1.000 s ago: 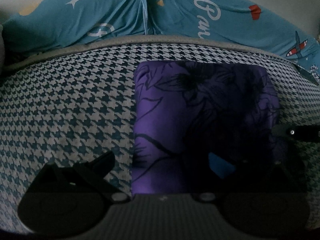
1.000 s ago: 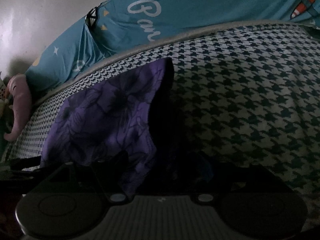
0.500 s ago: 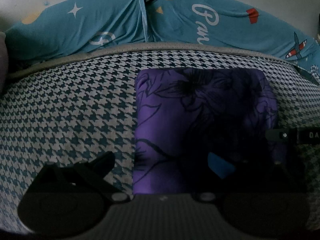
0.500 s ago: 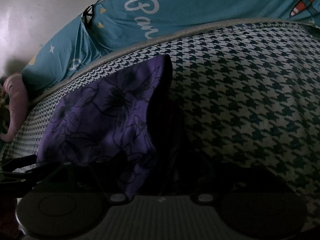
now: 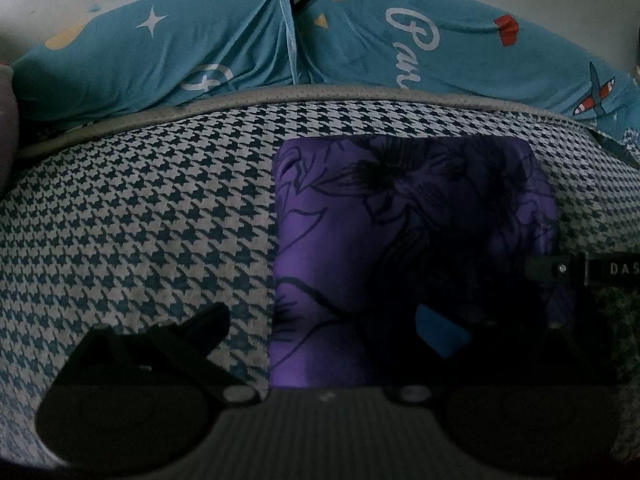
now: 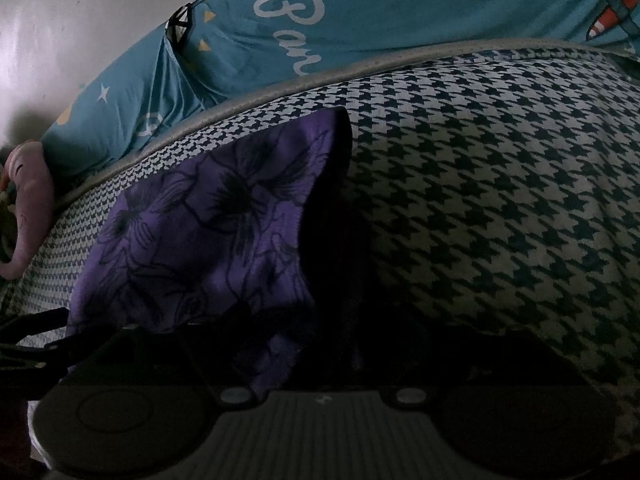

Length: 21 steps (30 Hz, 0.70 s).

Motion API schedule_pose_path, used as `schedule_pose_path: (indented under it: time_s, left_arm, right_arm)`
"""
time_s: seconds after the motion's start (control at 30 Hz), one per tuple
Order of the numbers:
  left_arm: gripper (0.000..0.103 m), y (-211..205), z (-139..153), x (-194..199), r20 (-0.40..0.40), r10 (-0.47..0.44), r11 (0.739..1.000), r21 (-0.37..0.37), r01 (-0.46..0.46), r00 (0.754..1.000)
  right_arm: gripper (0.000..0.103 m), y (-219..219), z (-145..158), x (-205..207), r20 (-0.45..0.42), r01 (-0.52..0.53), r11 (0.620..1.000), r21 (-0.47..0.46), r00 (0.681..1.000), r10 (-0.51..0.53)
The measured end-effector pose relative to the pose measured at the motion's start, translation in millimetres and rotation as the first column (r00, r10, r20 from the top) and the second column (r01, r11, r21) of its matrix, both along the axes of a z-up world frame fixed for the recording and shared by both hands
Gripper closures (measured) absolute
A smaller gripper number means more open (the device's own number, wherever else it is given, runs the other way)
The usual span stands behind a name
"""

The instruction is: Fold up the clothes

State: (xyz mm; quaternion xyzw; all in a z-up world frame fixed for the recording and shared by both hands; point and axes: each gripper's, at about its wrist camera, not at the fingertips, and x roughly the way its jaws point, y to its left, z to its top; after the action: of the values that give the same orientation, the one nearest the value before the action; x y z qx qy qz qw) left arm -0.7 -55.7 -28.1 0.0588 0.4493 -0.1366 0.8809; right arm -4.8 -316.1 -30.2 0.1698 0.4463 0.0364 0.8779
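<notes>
Left wrist view: folded purple cloth point(image 5: 384, 240) between left tool point(image 5: 320, 332) fingers.

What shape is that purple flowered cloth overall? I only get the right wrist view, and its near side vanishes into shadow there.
Observer: In the left wrist view the purple flowered cloth is a tidy rectangle lying flat on the houndstooth cover.
Operator: Where is the other gripper?
Observer: The left gripper is open across the cloth's left edge, with one finger over the cover and the other over the cloth.
Operator: Is that gripper all black?
Observer: No, a blue pad shows on the inside of its right finger.
</notes>
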Motion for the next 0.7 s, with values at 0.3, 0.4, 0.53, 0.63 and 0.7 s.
schedule_pose_path:
  time_s: [0.3, 0.4, 0.53, 0.63, 0.7]
  left_arm:
    - [0.000, 1.1, -0.2, 1.0, -0.002, -0.005, 1.000, 0.002, 0.005, 1.000]
    - [0.000, 0.1, -0.1, 0.6, -0.003, -0.003, 1.000, 0.003, 0.003, 1.000]
    - [0.000, 0.1, -0.4, 0.5, -0.002, -0.006, 1.000, 0.008, 0.006, 1.000]
    - [0.000, 0.3, -0.9, 1.2, -0.004, -0.009, 1.000, 0.009, 0.009, 1.000]
    - [0.000, 0.9, -1.1, 1.6, -0.005, -0.012, 1.000, 0.009, 0.013, 1.000]
  right_arm:
    - [0.020, 1.7, -1.0, 1.7, 0.001, -0.006, 1.000, 0.002, 1.000, 0.006]
    - [0.020, 3.0, -1.3, 2.2, 0.003, -0.014, 1.000, 0.008, 1.000, 0.014]
    - [0.021, 7.2, -1.6, 2.4, 0.009, -0.029, 1.000, 0.013, 1.000, 0.029]
    - [0.028, 13.2, -1.6, 2.1, 0.019, -0.060, 0.998, 0.005, 0.998, 0.060]
    - [0.036, 16.6, -1.1, 1.7, 0.026, -0.079, 0.997, 0.007, 0.997, 0.079]
